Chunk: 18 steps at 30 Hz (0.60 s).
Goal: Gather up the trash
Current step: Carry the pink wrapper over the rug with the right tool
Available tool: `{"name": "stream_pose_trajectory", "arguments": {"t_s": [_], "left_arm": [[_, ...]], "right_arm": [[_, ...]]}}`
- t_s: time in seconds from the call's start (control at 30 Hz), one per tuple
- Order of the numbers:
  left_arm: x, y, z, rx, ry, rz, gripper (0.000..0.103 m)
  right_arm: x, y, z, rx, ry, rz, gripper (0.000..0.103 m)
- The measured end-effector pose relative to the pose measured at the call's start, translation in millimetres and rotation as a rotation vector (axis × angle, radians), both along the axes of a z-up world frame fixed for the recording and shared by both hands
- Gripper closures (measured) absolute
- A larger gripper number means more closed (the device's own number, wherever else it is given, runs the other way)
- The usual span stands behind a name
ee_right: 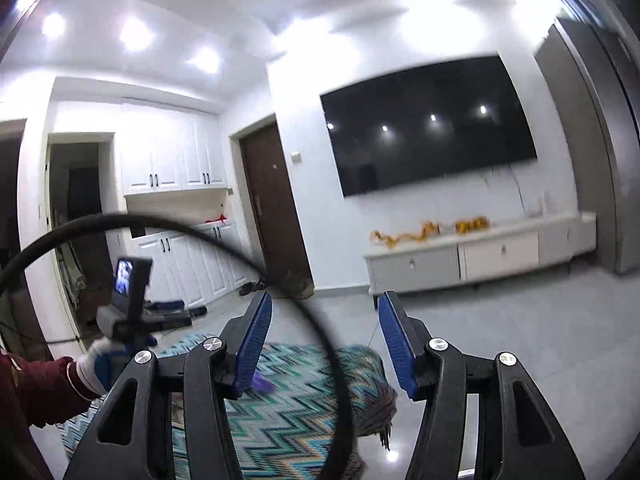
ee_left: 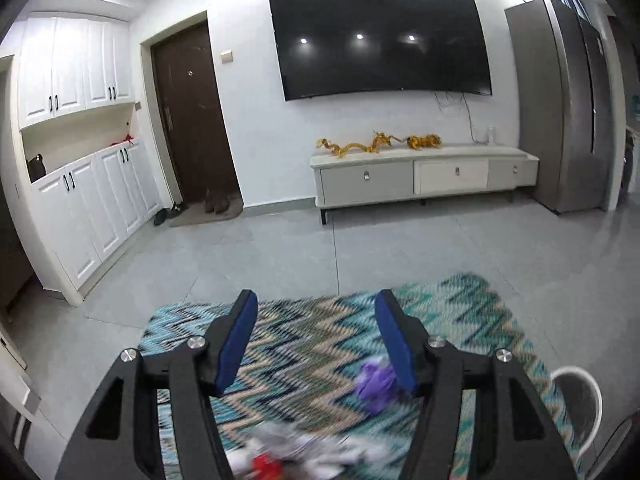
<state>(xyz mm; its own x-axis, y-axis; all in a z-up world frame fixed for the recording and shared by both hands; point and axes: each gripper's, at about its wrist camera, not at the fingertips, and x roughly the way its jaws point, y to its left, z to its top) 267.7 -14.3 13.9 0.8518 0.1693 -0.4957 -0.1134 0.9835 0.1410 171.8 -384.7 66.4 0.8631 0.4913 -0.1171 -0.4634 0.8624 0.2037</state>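
Hovering left gripper [ee_left: 316, 344] over the zigzag rug [ee_left: 312, 332], jaws partly spread, nothing between the pads. Purple scrap [ee_left: 374, 385] lies on the rug at about 4 o'clock of the gripper's centre, partly hidden behind the right-side finger, so contact can't be confirmed. White crumpled trash [ee_left: 296, 450] with a red piece [ee_left: 266, 465] lies at 6 o'clock, low between the finger bases.

Right gripper [ee_right: 325, 344] points nearly level at the room, jaws partly spread and empty; the purple scrap peeks out by its left-side finger at 7 o'clock.

Risks:
- Black cable [ee_right: 320, 320] loops across the right gripper's view; likely to snag a finger or hide the target.
- Both views are blurred, so aim is poor.
- Closing low could pinch rug pile with the scrap.
- Bin rim [ee_left: 588, 384] sits at 3 o'clock, easy to clip.
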Motion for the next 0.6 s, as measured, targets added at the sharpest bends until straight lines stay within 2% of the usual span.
{"name": "stream_pose_trajectory", "arguments": {"t_s": [0.13,0.23,0.33,0.4,0.6], "left_arm": [[-15,38,10,-0.037,0.026,0.007,0.044],[-17,69,7,-0.036,0.053,0.028,0.044],[-10,110,-4,-0.079,0.107,0.067,0.044],[-7,135,-15,-0.076,0.125,0.103,0.044],[1,210,-68,-0.123,0.212,0.229,0.044]], "right_arm": [[-54,25,53,-0.101,-0.021,-0.075,0.045],[-102,38,97,-0.143,-0.053,-0.121,0.039],[-142,50,137,-0.174,-0.078,-0.175,0.039],[-168,62,166,-0.184,-0.096,-0.201,0.038],[-218,102,217,-0.14,-0.12,-0.19,0.031]]}}
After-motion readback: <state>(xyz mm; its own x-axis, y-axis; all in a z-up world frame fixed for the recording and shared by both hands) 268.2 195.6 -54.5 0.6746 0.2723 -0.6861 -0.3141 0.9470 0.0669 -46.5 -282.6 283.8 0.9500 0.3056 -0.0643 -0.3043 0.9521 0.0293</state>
